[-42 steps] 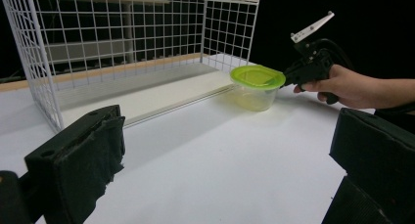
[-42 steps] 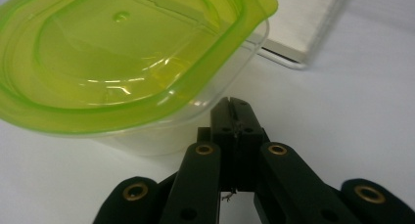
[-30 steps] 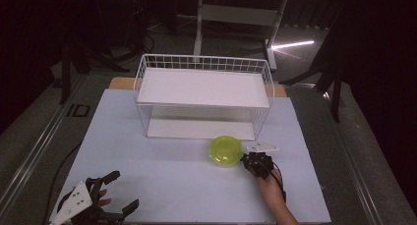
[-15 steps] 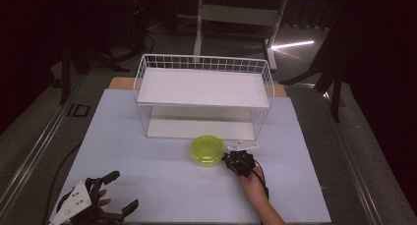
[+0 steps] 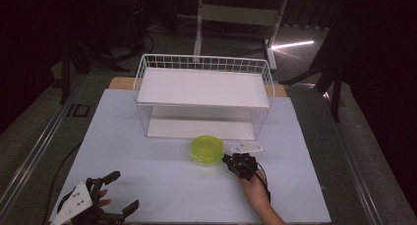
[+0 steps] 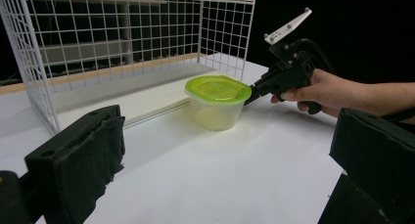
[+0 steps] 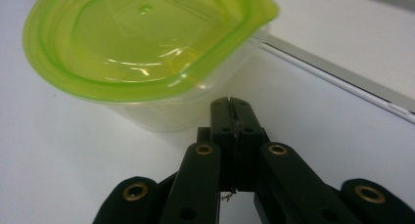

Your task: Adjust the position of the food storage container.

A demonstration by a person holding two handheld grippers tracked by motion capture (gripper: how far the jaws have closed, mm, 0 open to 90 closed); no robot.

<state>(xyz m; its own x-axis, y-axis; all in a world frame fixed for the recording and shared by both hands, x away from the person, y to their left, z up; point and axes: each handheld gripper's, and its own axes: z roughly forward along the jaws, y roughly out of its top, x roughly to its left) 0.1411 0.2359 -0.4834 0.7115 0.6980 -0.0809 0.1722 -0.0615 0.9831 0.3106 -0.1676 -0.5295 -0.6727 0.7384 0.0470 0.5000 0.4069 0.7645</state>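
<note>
- Now my right gripper point(image 5: 230, 160) sits further toward the table's left edge than a second ago, and the lidded tub point(image 5: 206, 149) has slid the same way ahead of it.
- My right gripper's jaws are pressed together, tips touching the tub's clear wall just under the green lid point(image 7: 142, 43).
- The tub stands on the white table point(image 5: 162, 185), just in front of the wire rack point(image 5: 204, 95), near the middle of the rack's front edge.
- My left gripper point(image 5: 115, 190) has stayed at the table's near left corner, jaws spread wide with nothing between them.
- My left hand point(image 5: 101, 198) is mostly hidden under the gripper's grey plate.
- My right forearm is cut off at the bottom of the high view.
</note>
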